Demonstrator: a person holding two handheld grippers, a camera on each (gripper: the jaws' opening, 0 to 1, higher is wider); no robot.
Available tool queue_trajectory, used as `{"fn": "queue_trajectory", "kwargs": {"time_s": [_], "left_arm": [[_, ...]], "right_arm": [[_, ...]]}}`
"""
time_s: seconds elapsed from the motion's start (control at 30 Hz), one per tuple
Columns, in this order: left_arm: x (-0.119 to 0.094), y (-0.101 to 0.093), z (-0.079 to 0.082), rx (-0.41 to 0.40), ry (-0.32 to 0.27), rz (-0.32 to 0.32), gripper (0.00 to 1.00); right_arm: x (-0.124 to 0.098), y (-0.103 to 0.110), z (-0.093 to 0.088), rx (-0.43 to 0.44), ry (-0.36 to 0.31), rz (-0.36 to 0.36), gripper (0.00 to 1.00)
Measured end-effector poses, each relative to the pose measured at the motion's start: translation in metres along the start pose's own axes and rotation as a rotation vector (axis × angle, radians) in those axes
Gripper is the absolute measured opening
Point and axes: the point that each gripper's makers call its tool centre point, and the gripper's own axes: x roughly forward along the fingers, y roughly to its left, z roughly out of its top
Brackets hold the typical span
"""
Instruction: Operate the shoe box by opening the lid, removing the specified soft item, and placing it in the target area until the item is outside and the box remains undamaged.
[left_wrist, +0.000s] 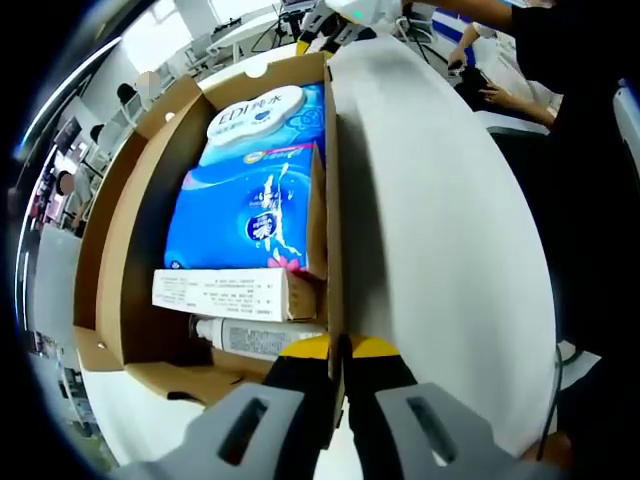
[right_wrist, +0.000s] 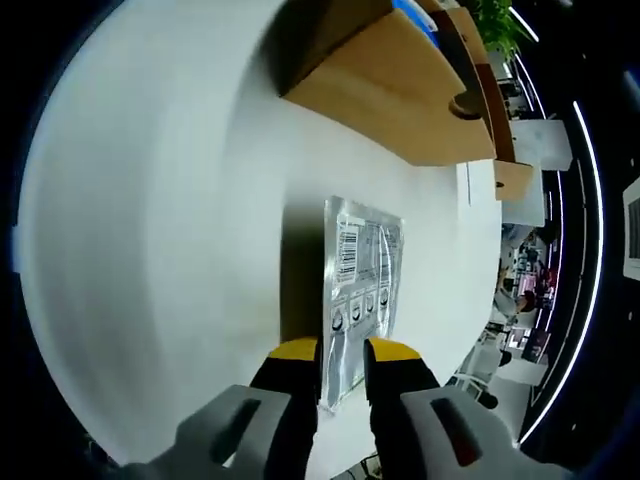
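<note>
in the left gripper view, the left gripper (left_wrist: 338, 352) comes up from 6 o'clock. its two yellow-tipped jaws are squeezed on the thin side wall of the brown shoe box (left_wrist: 112, 215), one jaw inside and one outside. the box is open, and its lid flap (left_wrist: 150, 110) stands up toward 10 o'clock. the box sits on a white table (left_wrist: 430, 200), which spreads out toward 3 o'clock.

inside the box, a big blue soft pack (left_wrist: 245, 215) with white writing lies in the middle. a blue and white pack (left_wrist: 262, 112) lies past it, toward 12 o'clock. a flat white carton (left_wrist: 230, 295) with small print lies just below the blue pack, touching it. a white tube (left_wrist: 250, 338) lies at the near end, close to the jaws. a person's arm (left_wrist: 500, 95) rests far off toward 2 o'clock.

in the right gripper view, the right gripper (right_wrist: 342, 362) also comes up from 6 o'clock. its jaws are closed on the near edge of a shiny silver packet (right_wrist: 362, 285). the packet has a barcode and small round pictures on it. it is outside the box, low over the white table (right_wrist: 170, 230), with a dark shadow beside it toward 9 o'clock. i cannot tell if it touches the table. the brown box (right_wrist: 400, 85) is well apart from it, up toward 1 o'clock. a green plant (right_wrist: 497, 22) shows past the box near the top.
</note>
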Motion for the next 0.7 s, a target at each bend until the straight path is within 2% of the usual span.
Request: {"fn": "queue_trajectory", "kwargs": {"time_s": [0.2,0.4,0.5,0.6,0.7], "left_arm": [[0.0,0.0,0.0,0.0,0.001,0.001,0.03],[0.0,-0.001,0.0,0.001,0.002,0.001,0.03],[0.0,-0.001,0.0,0.001,0.002,0.001,0.03],[0.0,-0.001,0.0,0.001,0.002,0.001,0.03],[0.0,-0.001,0.0,0.002,0.003,0.003,0.03]], "right_arm": [[-0.002,0.008,-0.002,-0.001,0.001,0.024,0.16],[-0.009,0.007,-0.009,0.01,0.014,0.021,0.16],[-0.014,0.006,-0.007,0.03,0.007,0.022,0.16],[-0.018,-0.001,0.007,0.124,-0.059,0.0,0.17],[-0.017,-0.01,0.013,0.274,-0.123,-0.019,0.17]]}}
